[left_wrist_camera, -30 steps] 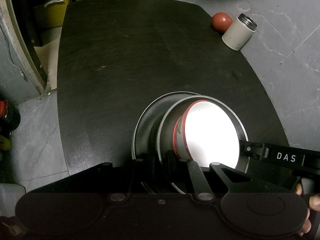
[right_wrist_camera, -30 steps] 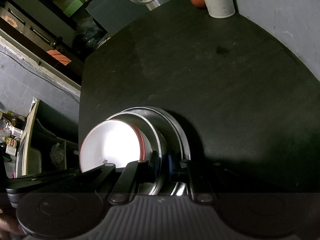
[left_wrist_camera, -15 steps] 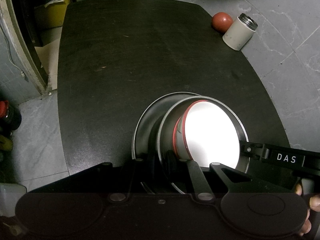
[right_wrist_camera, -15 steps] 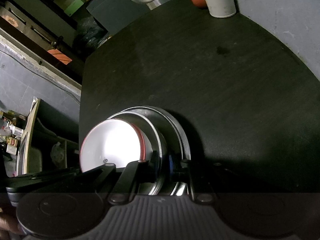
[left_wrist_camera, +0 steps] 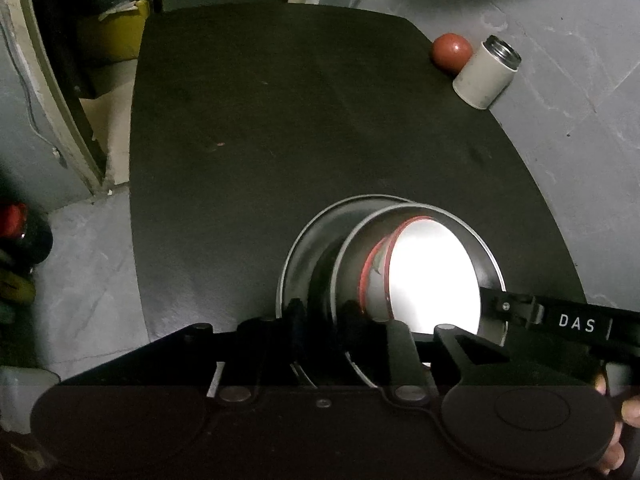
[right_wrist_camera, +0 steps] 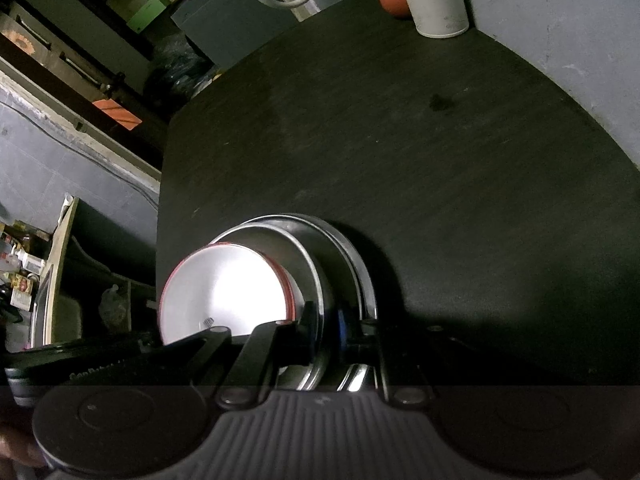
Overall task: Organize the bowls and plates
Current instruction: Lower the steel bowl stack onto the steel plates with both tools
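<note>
Nesting the bowl (left_wrist_camera: 434,276) inside two pans (left_wrist_camera: 308,248), opposite rims are pinched by both grippers (left_wrist_camera: 322,320) (right_wrist_camera: 326,330) for balance.

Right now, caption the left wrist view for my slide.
Both grippers clamp a steel dish stack holding a red-rimmed white bowl on a dark table.
</note>
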`<state>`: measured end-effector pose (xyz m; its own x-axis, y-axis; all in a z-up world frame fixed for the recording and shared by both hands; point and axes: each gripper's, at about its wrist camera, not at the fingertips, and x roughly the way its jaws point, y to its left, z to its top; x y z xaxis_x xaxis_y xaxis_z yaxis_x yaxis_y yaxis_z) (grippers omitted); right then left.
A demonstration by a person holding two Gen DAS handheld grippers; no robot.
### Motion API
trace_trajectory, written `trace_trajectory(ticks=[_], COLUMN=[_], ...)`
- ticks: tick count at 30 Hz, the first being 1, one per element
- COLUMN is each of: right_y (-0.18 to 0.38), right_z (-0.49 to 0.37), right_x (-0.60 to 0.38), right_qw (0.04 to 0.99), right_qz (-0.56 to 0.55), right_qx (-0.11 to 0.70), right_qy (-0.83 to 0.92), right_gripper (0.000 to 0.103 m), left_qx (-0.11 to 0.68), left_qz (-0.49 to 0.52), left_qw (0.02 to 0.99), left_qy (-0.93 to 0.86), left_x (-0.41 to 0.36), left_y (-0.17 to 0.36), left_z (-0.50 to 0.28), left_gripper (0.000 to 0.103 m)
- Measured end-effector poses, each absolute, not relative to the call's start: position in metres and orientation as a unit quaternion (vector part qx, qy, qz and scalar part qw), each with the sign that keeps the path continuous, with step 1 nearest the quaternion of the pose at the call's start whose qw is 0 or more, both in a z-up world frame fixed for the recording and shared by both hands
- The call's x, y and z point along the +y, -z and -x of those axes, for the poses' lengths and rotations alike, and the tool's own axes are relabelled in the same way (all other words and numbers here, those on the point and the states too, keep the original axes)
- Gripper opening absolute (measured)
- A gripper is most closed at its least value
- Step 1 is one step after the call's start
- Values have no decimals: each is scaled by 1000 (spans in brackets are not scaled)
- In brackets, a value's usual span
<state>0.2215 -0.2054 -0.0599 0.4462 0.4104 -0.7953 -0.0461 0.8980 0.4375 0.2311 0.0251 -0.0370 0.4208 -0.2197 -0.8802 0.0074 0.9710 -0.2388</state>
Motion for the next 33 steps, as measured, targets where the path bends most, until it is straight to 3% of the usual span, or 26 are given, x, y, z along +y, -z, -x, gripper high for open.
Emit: trace_trajectory(ticks=[19,24,29,33], right_y=[58,58,59,57], right_z=[-219,-218,-217,-218], right_x=[-210,-217,-220,-220], right_qw=[835,838,838,838], right_qz=[-186,-185,-185,-183], right_qx=[500,496,496,496], right_qy=[-138,-133,-136,-138], right_gripper=[18,35,36,37], left_qx=[530,528,526,525], left_qz=[90,90,87,78], left_qw=[842,843,845,847], left_qy=[56,49,41,26], left_x=[22,21,19,19], left_y=[33,32,31,30], left_z=[-229,-227,-225,-225], left_gripper=[32,32,33,43])
